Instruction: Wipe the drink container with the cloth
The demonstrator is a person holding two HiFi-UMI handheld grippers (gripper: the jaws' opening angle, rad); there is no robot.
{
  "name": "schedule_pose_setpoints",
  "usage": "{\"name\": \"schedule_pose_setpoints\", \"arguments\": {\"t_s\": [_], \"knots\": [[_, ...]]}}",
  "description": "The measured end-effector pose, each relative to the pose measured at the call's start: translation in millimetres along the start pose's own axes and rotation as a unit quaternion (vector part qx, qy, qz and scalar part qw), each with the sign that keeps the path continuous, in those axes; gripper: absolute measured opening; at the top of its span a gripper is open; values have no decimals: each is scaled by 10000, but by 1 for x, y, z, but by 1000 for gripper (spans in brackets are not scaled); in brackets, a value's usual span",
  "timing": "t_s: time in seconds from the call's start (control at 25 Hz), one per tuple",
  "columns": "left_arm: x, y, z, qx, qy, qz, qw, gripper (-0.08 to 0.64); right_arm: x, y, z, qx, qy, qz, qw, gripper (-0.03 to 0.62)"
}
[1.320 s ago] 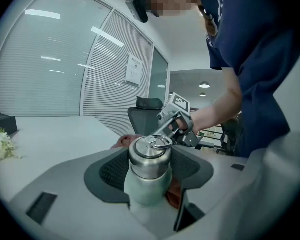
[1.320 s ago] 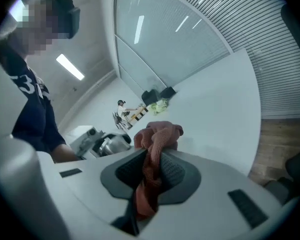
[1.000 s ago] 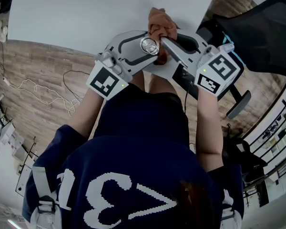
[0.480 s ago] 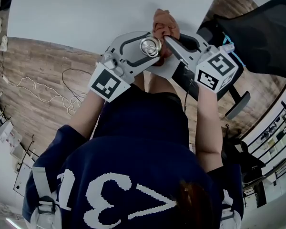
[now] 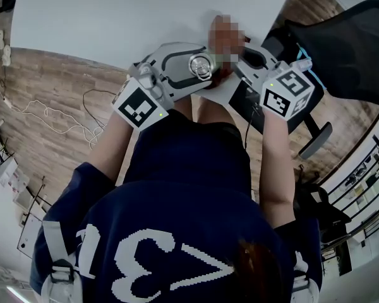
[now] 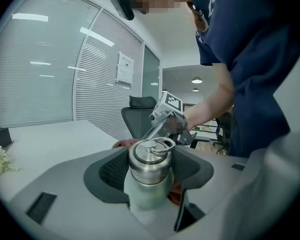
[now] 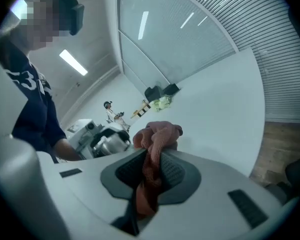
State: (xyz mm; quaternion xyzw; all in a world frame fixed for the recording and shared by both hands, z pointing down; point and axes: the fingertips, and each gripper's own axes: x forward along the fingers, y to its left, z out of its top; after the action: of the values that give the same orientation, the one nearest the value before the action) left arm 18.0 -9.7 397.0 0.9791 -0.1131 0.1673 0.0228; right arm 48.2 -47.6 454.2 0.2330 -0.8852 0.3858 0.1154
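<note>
Stainless-steel drink bottle [image 6: 149, 184]: pale green body, steel lid [image 5: 201, 65] with a ring on top. It is upright, pinched across the body between the two pads of the left gripper [image 6: 151, 170]. In the head view the lid sits at 12 o'clock from frame centre, at the near edge of the white table [image 5: 114, 11].

Rust-pink cloth [image 7: 157, 136]: knitted and bunched, clamped between the narrowly set jaws of the right gripper [image 7: 151, 173]. A wad stands above the pads and a tail hangs below. In the left gripper view the cloth shows just behind the bottle at its 10 and 4 o'clock; contact cannot be confirmed.

Right gripper: at 3 o'clock of the bottle in the head view, its tips meeting the left gripper's.

Surroundings:
- wood-plank floor [image 5: 44, 87]
- white cable [image 5: 57, 115] at 9 o'clock
- black office chair [image 5: 347, 36] at 2 o'clock
</note>
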Motion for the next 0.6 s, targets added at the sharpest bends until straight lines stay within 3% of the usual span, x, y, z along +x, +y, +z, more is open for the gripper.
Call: {"name": "schedule_pose_setpoints", "arguments": {"t_s": [0.16, 0.28, 0.48, 0.6], "knots": [[2, 2, 2, -58, -65, 28, 10000, 270, -6, 40, 36, -205, -381, 726, 9964, 74], [-2, 5, 0, -131, 43, 256, 9996, 272, -3, 45, 39, -393, -255, 632, 9969, 74], [-4, 11, 0, -419, 181, 1347, 9898, 273, -4, 39, 35, -306, -254, 524, 9978, 74], [-2, 11, 0, -672, 64, 1409, 9877, 271, -5, 40, 34, -301, -215, 571, 9977, 74]]}}
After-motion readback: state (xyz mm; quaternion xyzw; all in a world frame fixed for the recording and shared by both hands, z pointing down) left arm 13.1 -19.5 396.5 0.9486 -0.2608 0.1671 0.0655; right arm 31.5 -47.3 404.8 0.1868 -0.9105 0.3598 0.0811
